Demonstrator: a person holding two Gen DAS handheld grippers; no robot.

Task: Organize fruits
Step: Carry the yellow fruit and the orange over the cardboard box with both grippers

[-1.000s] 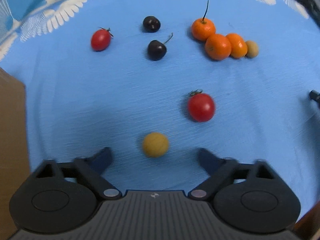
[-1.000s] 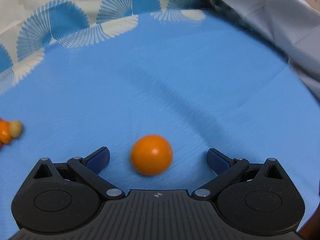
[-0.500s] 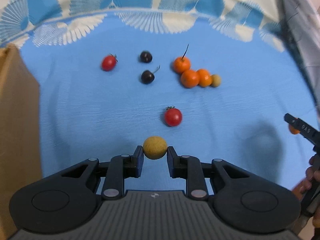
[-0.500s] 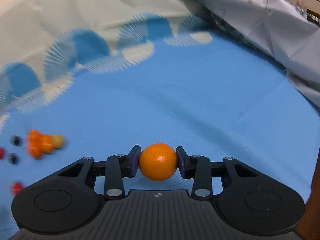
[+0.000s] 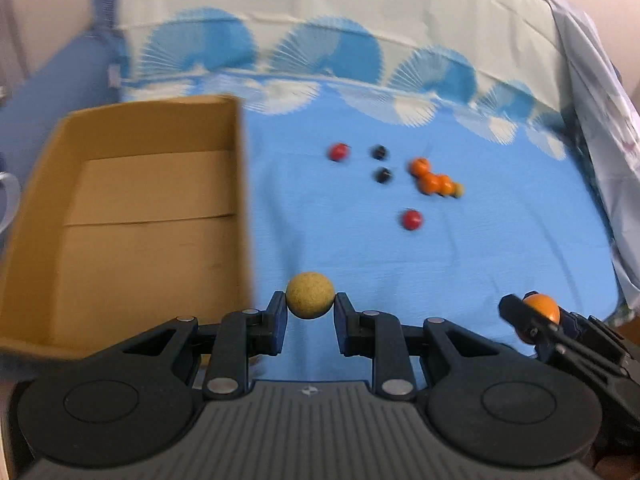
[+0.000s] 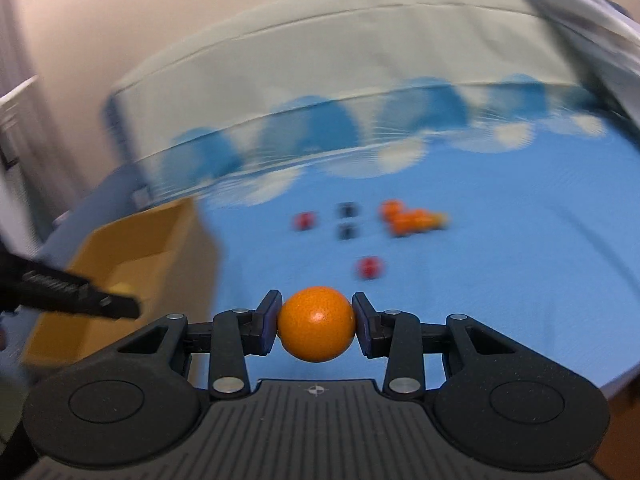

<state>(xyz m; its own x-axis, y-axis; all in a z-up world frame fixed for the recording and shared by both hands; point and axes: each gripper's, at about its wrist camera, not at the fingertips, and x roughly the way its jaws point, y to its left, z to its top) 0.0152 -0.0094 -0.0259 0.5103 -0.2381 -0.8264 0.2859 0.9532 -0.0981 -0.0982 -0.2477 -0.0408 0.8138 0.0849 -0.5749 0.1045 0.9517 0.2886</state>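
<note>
Nearest in the left wrist view, the left gripper (image 5: 310, 312) is closed on a yellowish-tan fruit (image 5: 310, 295), its blue pads pressing the fruit's two sides above the blue cloth (image 5: 500, 248). At the lower right of that view the right gripper (image 5: 534, 320) shows with an orange fruit (image 5: 538, 307) in its tips; in the right wrist view the same gripper (image 6: 316, 322) clamps this orange fruit (image 6: 316, 324) firmly between both pads, the jaws only as far apart as the fruit is wide. Just left of the left gripper stands an open cardboard box (image 5: 132, 216), its inside bare. Farther out on the cloth lies a lone red fruit (image 5: 411, 219), and beyond it a blurred row: another red fruit (image 5: 339, 152), two dark fruits (image 5: 382, 164), and a touching cluster of small oranges (image 5: 434, 179) with a pale fruit at its right end. Behind everything rises a pale fabric with blue fan patterns (image 5: 320, 56).
</note>
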